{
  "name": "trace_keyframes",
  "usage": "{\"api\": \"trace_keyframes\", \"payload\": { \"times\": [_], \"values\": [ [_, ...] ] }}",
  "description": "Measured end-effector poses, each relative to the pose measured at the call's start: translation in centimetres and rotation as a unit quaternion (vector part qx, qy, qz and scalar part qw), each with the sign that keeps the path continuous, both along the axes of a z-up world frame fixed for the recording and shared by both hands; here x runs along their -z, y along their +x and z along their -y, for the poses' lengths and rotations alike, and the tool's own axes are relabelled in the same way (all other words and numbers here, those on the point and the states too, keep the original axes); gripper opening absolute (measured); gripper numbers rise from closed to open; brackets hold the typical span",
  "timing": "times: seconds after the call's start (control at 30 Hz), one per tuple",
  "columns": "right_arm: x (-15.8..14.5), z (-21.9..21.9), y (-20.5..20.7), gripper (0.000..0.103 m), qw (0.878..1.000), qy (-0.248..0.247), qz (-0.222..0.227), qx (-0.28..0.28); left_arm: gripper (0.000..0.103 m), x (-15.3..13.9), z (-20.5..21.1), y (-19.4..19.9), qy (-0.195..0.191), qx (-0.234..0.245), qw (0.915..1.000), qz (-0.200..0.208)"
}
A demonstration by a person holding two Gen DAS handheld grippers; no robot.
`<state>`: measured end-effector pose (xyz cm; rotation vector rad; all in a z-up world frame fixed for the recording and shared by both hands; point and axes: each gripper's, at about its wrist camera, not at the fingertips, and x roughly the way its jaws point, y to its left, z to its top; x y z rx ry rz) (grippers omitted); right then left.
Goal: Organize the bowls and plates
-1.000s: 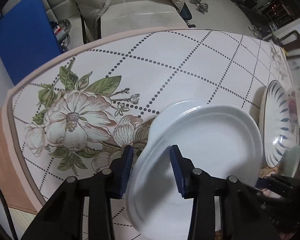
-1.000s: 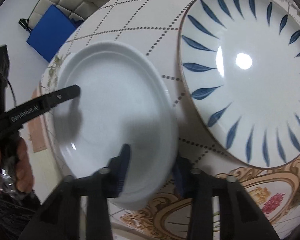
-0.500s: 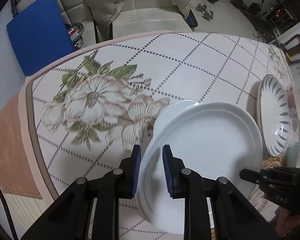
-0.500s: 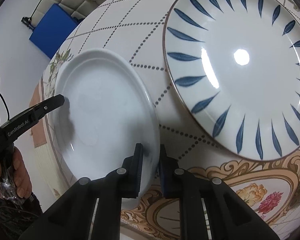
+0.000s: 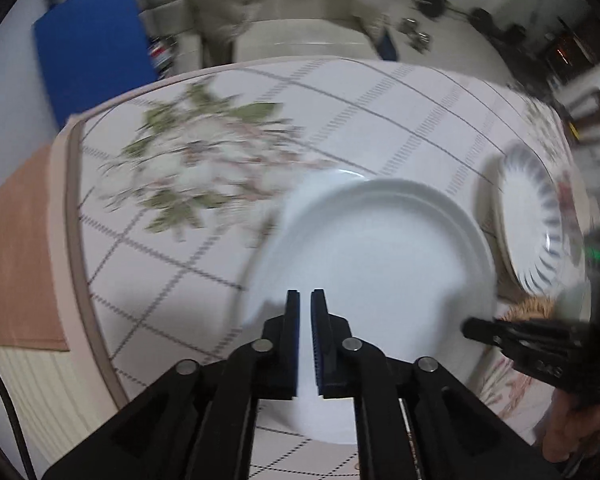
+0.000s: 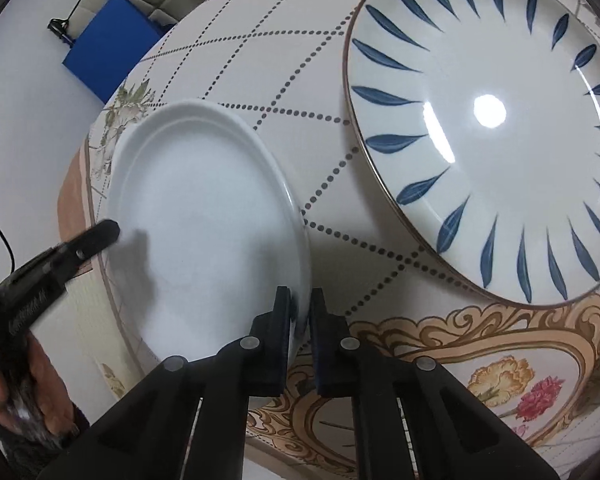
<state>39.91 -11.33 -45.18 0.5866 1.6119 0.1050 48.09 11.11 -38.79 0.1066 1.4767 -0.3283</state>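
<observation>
A plain white plate (image 5: 372, 256) is pinched at two opposite edges. My left gripper (image 5: 305, 294) has its jaws closing tight on the near rim, pads pressing it. My right gripper (image 6: 300, 294) is closing on the other rim of the white plate (image 6: 204, 216) in the same way. In each wrist view the other gripper shows at the plate's far side: left gripper (image 6: 108, 230), right gripper (image 5: 472, 326). A larger plate with blue leaf strokes (image 6: 488, 132) lies flat on the table to the right, a small gap from the white one. The blue-leaf plate (image 5: 536, 216) also shows in the left wrist view.
The table wears a floral cloth with dotted diamond lines (image 6: 332, 92); its rounded edge (image 5: 72, 208) runs close to the left of the white plate. A blue pad (image 5: 92, 48) and a pale sofa (image 5: 300, 36) stand beyond. A person's hand (image 6: 48, 400) holds the left gripper.
Both pairs of jaws went from standing apart around the white plate's rim to pinching it. The left view has shifted and blurred over the tablecloth while the plate stays sharp.
</observation>
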Motion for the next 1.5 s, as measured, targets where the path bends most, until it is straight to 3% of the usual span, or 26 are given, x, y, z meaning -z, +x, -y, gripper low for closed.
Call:
{"api": "trace_keyframes", "payload": {
  "times": [0.13, 0.2, 0.27, 0.33, 0.43, 0.5, 0.53, 0.57, 0.6, 0.77, 1.03, 1.1, 1.13, 1.17, 1.27, 1.3, 1.37, 1.5],
  "values": [
    [-0.4, -0.4, 1.6, 0.01, 0.999, -0.018, 0.011, -0.03, 0.011, 0.3, -2.3, 1.9, -0.032, -0.037, 0.9985, -0.025],
    [-0.6, -0.9, 3.5, 0.01, 0.998, -0.028, 0.016, -0.05, 0.02, 0.0, -2.8, 2.8, -0.01, -0.042, 0.999, -0.011],
    [-0.9, -1.6, 5.4, 0.011, 0.996, -0.041, 0.02, -0.077, 0.022, -0.2, -3.3, 3.6, 0.002, -0.043, 0.9989, 0.017],
    [-1.1, -2.3, 7.3, 0.011, 0.993, -0.052, 0.026, -0.101, 0.023, -0.4, -3.8, 4.2, 0.011, -0.042, 0.9989, 0.018],
    [-1.8, -2.5, 8.8, 0.013, 0.992, -0.058, 0.034, -0.104, 0.04, -0.2, -4.2, 5.3, 0.016, -0.04, 0.999, 0.013],
    [-2.3, -1.9, 8.5, 0.029, 0.994, -0.051, 0.036, -0.092, 0.059, 0.1, -4.2, 6.1, 0.017, -0.032, 0.9992, 0.019],
    [-2.7, -1.3, 7.8, 0.047, 0.996, -0.04, 0.037, -0.076, 0.072, 0.2, -4.2, 6.5, 0.023, -0.025, 0.999, 0.028],
    [-3.0, -0.7, 7.1, 0.062, 0.997, -0.03, 0.037, -0.06, 0.081, 0.3, -4.0, 6.8, 0.027, -0.02, 0.9988, 0.035],
    [-3.1, -0.3, 6.3, 0.066, 0.998, -0.022, 0.036, -0.046, 0.083, 0.6, -3.9, 7.3, 0.03, -0.015, 0.9988, 0.037],
    [-1.8, 0.4, 2.5, 0.067, 1.0, 0.027, 0.007, 0.012, 0.083, 3.1, -3.0, 8.8, -0.009, -0.005, 0.9996, -0.026],
    [0.8, -1.0, -0.2, 0.064, 0.992, 0.092, -0.018, 0.081, 0.08, 3.9, 0.3, 8.0, 0.039, 0.075, 0.9964, -0.011],
    [1.5, -1.5, -0.2, 0.052, 0.99, 0.112, -0.024, 0.087, 0.069, 3.7, 0.7, 7.8, 0.036, 0.084, 0.9958, -0.007],
    [1.8, -1.7, -0.3, 0.042, 0.989, 0.114, -0.031, 0.089, 0.054, 3.5, 1.1, 7.7, 0.028, 0.088, 0.9957, -0.01],
    [2.0, -2.0, -0.2, 0.041, 0.99, 0.108, -0.033, 0.086, 0.05, 3.3, 1.3, 7.5, 0.024, 0.09, 0.9955, -0.013],
    [2.3, -2.7, -0.3, 0.038, 0.991, 0.099, -0.03, 0.081, 0.049, 3.0, 1.6, 7.2, 0.037, 0.096, 0.9947, -0.003],
    [2.5, -2.6, -0.6, 0.035, 0.991, 0.098, -0.032, 0.084, 0.049, 2.9, 1.5, 7.2, 0.021, 0.092, 0.9954, -0.017],
    [2.9, -2.3, -1.0, 0.017, 0.991, 0.094, -0.035, 0.086, 0.046, 2.6, 1.4, 7.1, 0.021, 0.083, 0.9963, -0.012],
    [3.4, -1.8, -1.4, 0.017, 0.992, 0.093, -0.034, 0.077, 0.038, 2.1, 0.9, 5.5, 0.022, 0.069, 0.9973, -0.009]
  ]
}}
